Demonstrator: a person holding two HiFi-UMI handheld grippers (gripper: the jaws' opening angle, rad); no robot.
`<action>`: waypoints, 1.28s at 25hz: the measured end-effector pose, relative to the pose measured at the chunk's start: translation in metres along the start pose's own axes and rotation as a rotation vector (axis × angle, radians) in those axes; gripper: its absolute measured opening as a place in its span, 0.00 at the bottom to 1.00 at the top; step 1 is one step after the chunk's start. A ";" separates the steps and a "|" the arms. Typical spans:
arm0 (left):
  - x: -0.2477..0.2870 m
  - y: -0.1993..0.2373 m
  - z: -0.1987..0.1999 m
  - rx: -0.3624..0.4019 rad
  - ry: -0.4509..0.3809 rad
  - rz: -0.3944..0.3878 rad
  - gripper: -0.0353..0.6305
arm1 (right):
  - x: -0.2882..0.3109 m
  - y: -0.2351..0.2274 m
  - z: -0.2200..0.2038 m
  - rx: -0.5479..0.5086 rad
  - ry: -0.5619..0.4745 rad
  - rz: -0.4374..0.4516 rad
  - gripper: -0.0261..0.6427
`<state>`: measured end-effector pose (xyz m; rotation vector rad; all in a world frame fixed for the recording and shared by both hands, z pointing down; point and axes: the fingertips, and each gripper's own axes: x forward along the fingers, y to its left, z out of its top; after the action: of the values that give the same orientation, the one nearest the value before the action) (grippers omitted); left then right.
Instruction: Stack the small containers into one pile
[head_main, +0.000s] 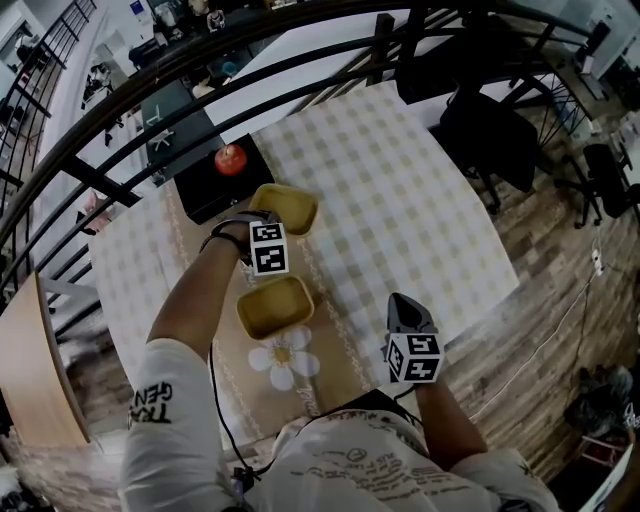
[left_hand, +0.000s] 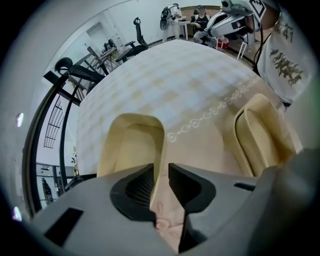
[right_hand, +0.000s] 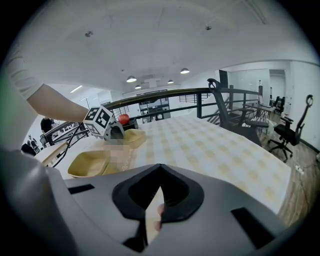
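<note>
Two shallow yellow containers lie on the checked tablecloth (head_main: 400, 220). The far container (head_main: 290, 205) has its near rim between the jaws of my left gripper (head_main: 262, 222). In the left gripper view that container (left_hand: 131, 145) stretches ahead, and its side wall runs through my left gripper (left_hand: 161, 172), which is shut on it. The near container (head_main: 275, 306) sits empty just behind the marker cube, and shows at the right as the near container (left_hand: 260, 140). My right gripper (head_main: 398, 300) hovers over the cloth to the right, shut and empty, its jaws (right_hand: 159, 189) meeting at the tip.
A red apple (head_main: 230, 158) rests on a black tray (head_main: 205, 190) beyond the far container. A black railing (head_main: 330, 60) curves past the table's far side, with office chairs (head_main: 490, 130) to the right. A white flower print (head_main: 283, 358) marks the cloth near me.
</note>
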<state>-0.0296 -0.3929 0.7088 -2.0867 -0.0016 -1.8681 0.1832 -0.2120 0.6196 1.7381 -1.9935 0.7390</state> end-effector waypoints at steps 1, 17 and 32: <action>0.002 0.002 0.000 0.000 0.004 0.010 0.18 | 0.001 -0.001 0.000 0.000 0.000 -0.001 0.03; -0.068 0.014 0.000 -0.176 0.008 0.146 0.09 | -0.004 0.019 0.021 -0.035 -0.040 0.072 0.03; -0.149 -0.090 0.014 -0.402 0.063 0.215 0.09 | -0.014 0.072 0.049 -0.158 -0.102 0.272 0.03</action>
<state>-0.0568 -0.2714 0.5864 -2.1671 0.6370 -1.9182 0.1168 -0.2248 0.5627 1.4588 -2.3196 0.5662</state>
